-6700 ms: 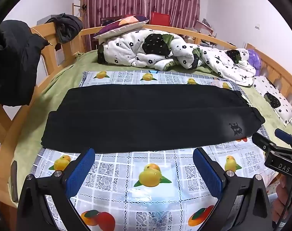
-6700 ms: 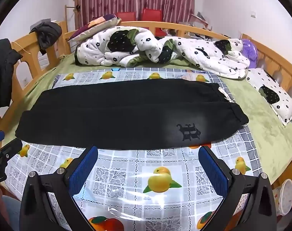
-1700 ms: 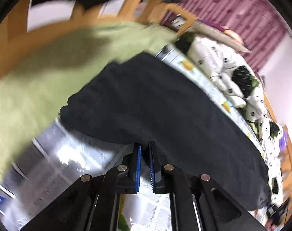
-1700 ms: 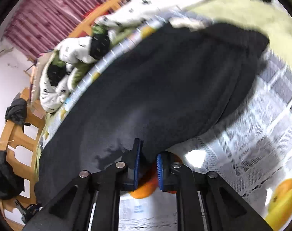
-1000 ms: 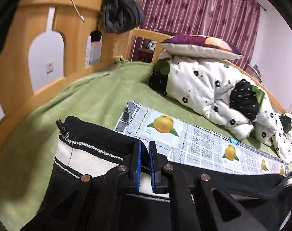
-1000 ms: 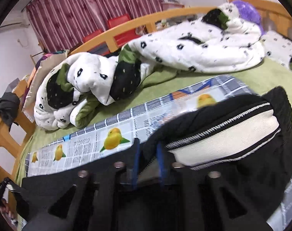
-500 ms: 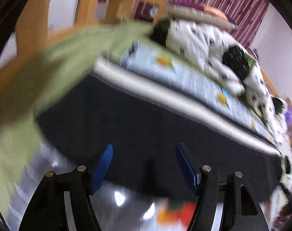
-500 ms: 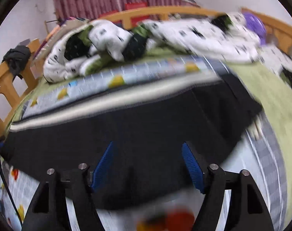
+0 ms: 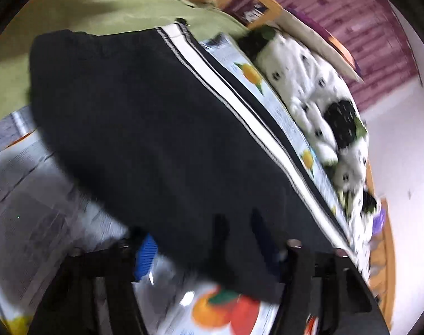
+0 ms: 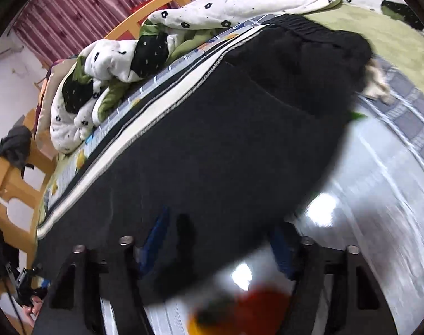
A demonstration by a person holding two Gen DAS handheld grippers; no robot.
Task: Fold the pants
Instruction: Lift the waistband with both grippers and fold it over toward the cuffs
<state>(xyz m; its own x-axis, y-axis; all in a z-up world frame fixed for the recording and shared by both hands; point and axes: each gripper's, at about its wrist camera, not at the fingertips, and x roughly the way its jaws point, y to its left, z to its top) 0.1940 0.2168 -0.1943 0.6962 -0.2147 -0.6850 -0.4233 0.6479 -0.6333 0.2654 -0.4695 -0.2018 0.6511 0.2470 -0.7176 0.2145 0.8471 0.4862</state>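
The black pants (image 9: 161, 139) lie folded lengthwise on the fruit-print sheet (image 9: 30, 209), with a white side stripe (image 9: 240, 106) along the far edge. My left gripper (image 9: 209, 248) is open and empty, its blue pads at the near edge of the pants at their left end. In the right wrist view the pants (image 10: 226, 145) fill the middle, with the elastic waistband at the right end. My right gripper (image 10: 220, 245) is open and empty over the near edge. Both views are blurred by motion.
A white flower-print quilt (image 10: 184, 19) is bunched along the far side of the bed. The wooden bed rail (image 10: 11, 184) runs behind it. Green bedding (image 9: 72, 14) lies beyond the pants' left end. The other gripper shows at lower left (image 10: 24, 284).
Both grippers held the pants' edge shut a second ago, carried it over, then opened and let go. The pants now lie folded with the white stripe on top.
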